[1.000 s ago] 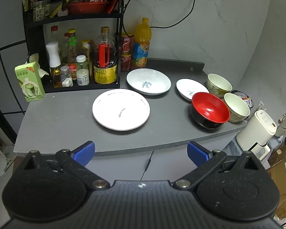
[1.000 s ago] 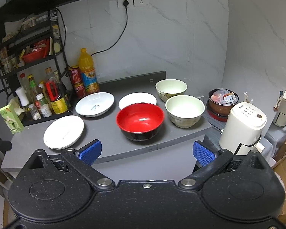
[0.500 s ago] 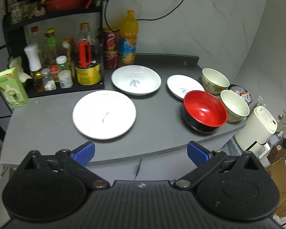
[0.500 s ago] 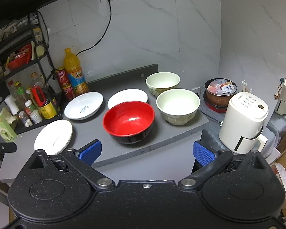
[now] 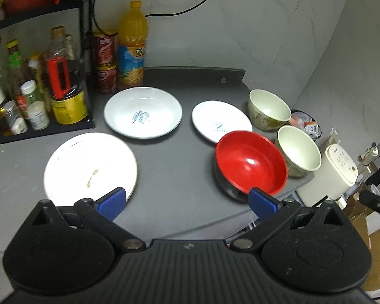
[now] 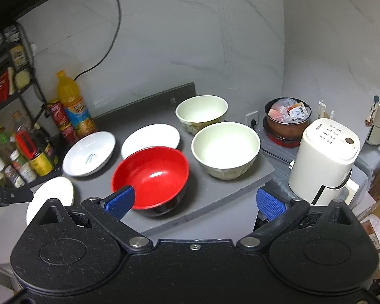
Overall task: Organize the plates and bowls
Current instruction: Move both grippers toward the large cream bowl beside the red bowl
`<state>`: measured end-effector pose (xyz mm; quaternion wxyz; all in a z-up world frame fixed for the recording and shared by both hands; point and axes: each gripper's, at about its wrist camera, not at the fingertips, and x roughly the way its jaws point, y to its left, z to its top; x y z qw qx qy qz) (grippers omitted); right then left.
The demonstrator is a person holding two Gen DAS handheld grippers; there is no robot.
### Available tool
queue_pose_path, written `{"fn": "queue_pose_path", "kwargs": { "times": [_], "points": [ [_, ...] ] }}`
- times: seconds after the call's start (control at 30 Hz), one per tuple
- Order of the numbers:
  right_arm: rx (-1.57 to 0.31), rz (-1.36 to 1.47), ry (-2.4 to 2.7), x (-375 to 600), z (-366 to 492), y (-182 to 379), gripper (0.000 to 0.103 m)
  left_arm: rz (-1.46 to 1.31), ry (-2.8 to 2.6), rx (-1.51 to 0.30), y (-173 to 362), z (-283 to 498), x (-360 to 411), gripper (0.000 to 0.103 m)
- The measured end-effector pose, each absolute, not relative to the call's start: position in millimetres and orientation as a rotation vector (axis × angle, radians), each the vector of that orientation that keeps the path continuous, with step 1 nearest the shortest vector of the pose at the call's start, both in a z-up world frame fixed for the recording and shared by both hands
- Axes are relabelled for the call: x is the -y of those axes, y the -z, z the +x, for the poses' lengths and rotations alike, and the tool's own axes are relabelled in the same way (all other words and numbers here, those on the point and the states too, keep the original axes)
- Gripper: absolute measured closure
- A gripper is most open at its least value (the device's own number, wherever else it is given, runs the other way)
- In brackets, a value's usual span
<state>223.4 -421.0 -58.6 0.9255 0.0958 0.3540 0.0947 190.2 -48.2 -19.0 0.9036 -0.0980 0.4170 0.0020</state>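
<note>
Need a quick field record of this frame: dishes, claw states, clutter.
plates: flat white plate front left; deep white plate; small white plate
bowls: red bowl; two cream bowls
stacking: none, all separate on grey counter
left claw: open, empty
right claw: open, empty
clutter: orange drink bottle, white appliance

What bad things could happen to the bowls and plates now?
The red bowl sits near the counter's front edge, so a bump from the open right claw might push it off. The cream bowl is also close to the counter's right edge. The flat white plate may be hard for the open left claw to pinch.
</note>
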Motion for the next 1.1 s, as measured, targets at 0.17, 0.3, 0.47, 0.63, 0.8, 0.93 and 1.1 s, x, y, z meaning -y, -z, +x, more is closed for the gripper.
{"fn": "queue_pose_path", "kwargs": {
  "times": [0.17,0.3,0.47,0.63,0.8,0.93,1.1],
  "points": [
    [-0.725,0.192,-0.143,422.4,249.0,64.7,0.000,-0.206,0.053,-0.886,29.0,230.4,57.6,0.001],
    [-0.724,0.189,-0.100,424.3,265.2,70.4,0.000,-0.206,0.106,-0.892,34.9,258.1,68.6,0.001],
    [-0.746,0.228,-0.073,429.1,284.0,76.9,0.000,-0.181,0.164,-0.905,39.4,292.5,84.2,0.002],
    [-0.735,0.256,-0.054,432.9,297.6,83.6,0.000,-0.160,0.212,-0.889,41.2,319.2,99.3,0.002],
    [-0.737,0.259,-0.029,438.7,310.5,90.8,0.000,-0.154,0.245,-0.915,47.7,342.7,116.8,0.002],
    [-0.751,0.267,-0.008,446.2,322.4,99.8,0.000,-0.143,0.270,-0.939,54.8,359.3,134.8,0.002],
    [-0.766,0.302,0.002,461.3,335.5,112.8,0.000,-0.113,0.296,-0.956,61.6,376.0,159.8,0.003]
  ]
}}
